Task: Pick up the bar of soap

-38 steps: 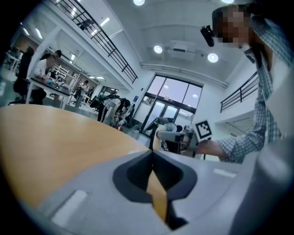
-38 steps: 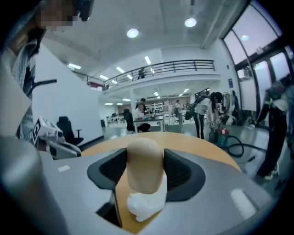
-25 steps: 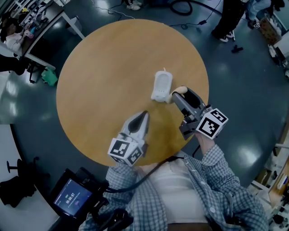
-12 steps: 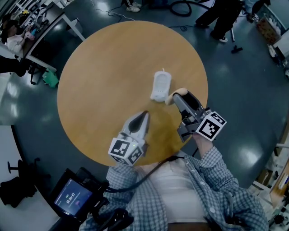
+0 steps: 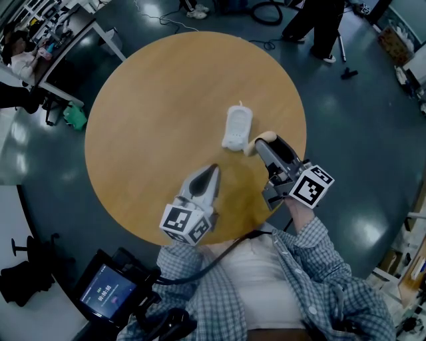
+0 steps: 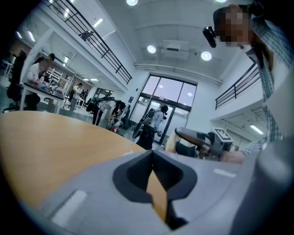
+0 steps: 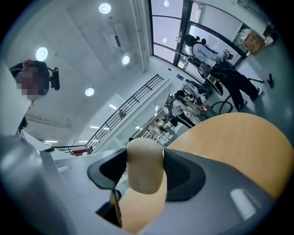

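Note:
A cream bar of soap (image 5: 261, 138) (image 7: 145, 171) is clamped between the jaws of my right gripper (image 5: 264, 144) (image 7: 146, 170), held just above the round wooden table (image 5: 153, 113) beside a white soap dish (image 5: 237, 126). The bar stands on end between the dark pads, and its lower part is hidden by them. My left gripper (image 5: 210, 170) (image 6: 153, 170) rests low over the table near its front edge, jaws together with nothing between them. In the left gripper view the right gripper (image 6: 193, 138) shows off to the right with the soap at its tip.
The table edge (image 5: 293, 200) runs close under my right hand. A dark floor surrounds the table, with cables (image 5: 266, 10) and a person's legs (image 5: 318, 26) at the far side and a desk (image 5: 53, 46) at the far left. A screen device (image 5: 106, 290) hangs near my body.
The right gripper with the soap has shifted very slightly towards the table middle since the earliest frame. The left gripper has not moved. A person at the far side has walked on.

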